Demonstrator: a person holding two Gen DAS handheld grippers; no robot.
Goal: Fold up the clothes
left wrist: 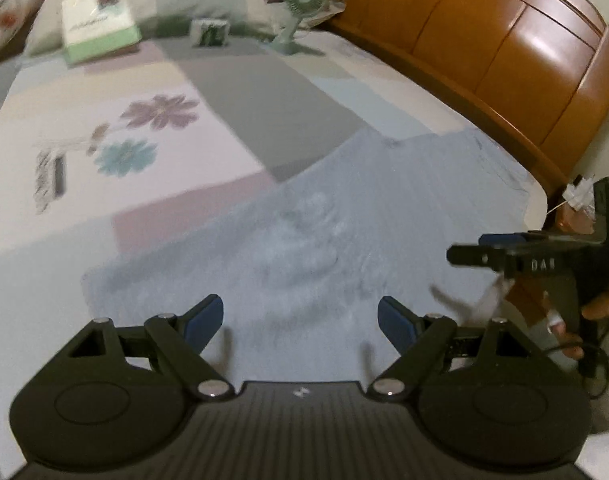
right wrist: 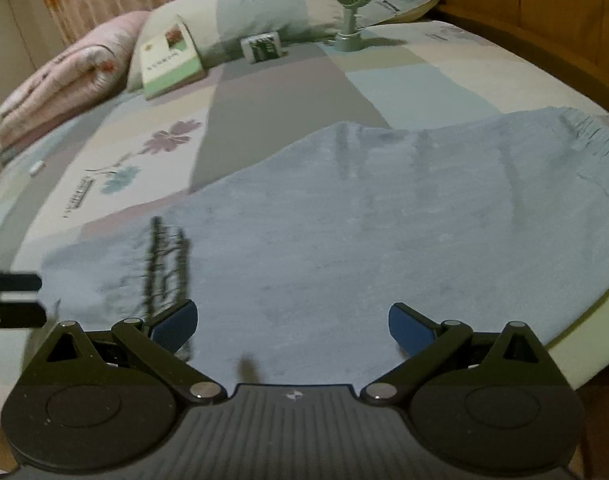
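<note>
A light blue garment (left wrist: 324, 220) lies spread flat on the bed; the right wrist view shows it as a wide sheet (right wrist: 364, 220) with a dark tree print (right wrist: 164, 264) near its left end. My left gripper (left wrist: 300, 320) hovers over the garment's near part, jaws wide apart, nothing between the blue pads. My right gripper (right wrist: 292, 324) stands open above the garment's near edge, also with nothing in it. The right gripper's body (left wrist: 544, 264), held by a hand (left wrist: 600, 304), shows at the right edge of the left wrist view. The left gripper's fingers (right wrist: 14, 300) poke in at the left of the right wrist view.
The patchwork bedspread (right wrist: 264, 92) with flower prints covers the bed. At its far end stand a green desk fan (right wrist: 350, 8), a white-and-green book (right wrist: 170, 56), a small box (right wrist: 262, 46) and pillows (right wrist: 64, 76). A wooden headboard (left wrist: 484, 48) runs along the right side.
</note>
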